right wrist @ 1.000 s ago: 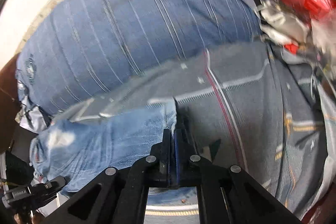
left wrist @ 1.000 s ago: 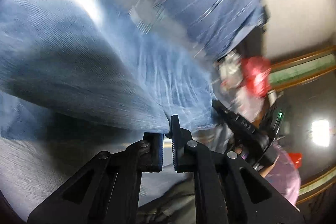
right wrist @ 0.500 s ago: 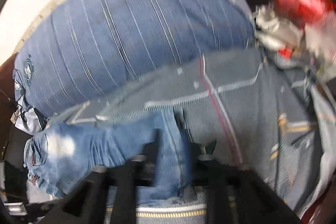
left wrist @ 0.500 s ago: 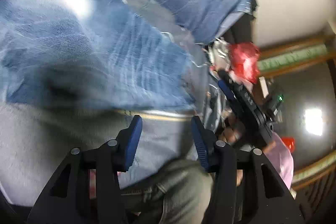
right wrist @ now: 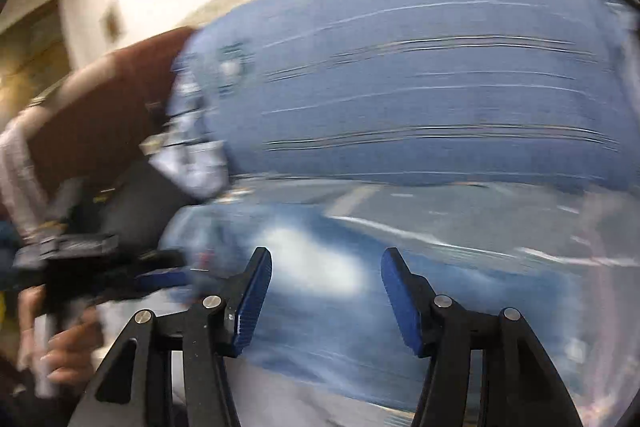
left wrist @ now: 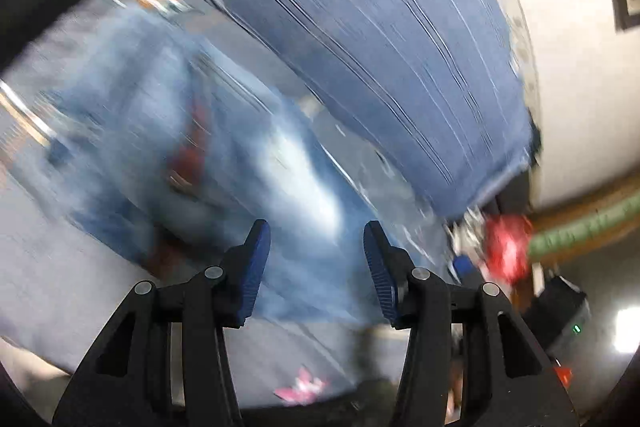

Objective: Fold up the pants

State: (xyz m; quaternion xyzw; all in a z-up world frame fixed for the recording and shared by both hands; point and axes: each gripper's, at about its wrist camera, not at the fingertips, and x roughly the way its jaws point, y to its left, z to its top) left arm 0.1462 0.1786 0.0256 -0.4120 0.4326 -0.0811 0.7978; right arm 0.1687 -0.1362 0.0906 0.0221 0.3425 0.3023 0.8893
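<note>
Left gripper (left wrist: 316, 267) with blue-padded black jaws spread apart and empty, above the faded light-blue denim pants (left wrist: 224, 163), which lie folded on a grey patterned bedspread (left wrist: 52, 279) before a large blue striped cushion (left wrist: 380, 39). Right gripper (right wrist: 326, 291), its jaws opening with nothing between them, hovers over the same pants (right wrist: 320, 267). Both views are motion-blurred.

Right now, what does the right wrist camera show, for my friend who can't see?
The right gripper is empty, its jaws opening above light blue jeans lying on a grey bedspread. A striped blue pillow sits behind. Everything is blurry.
</note>
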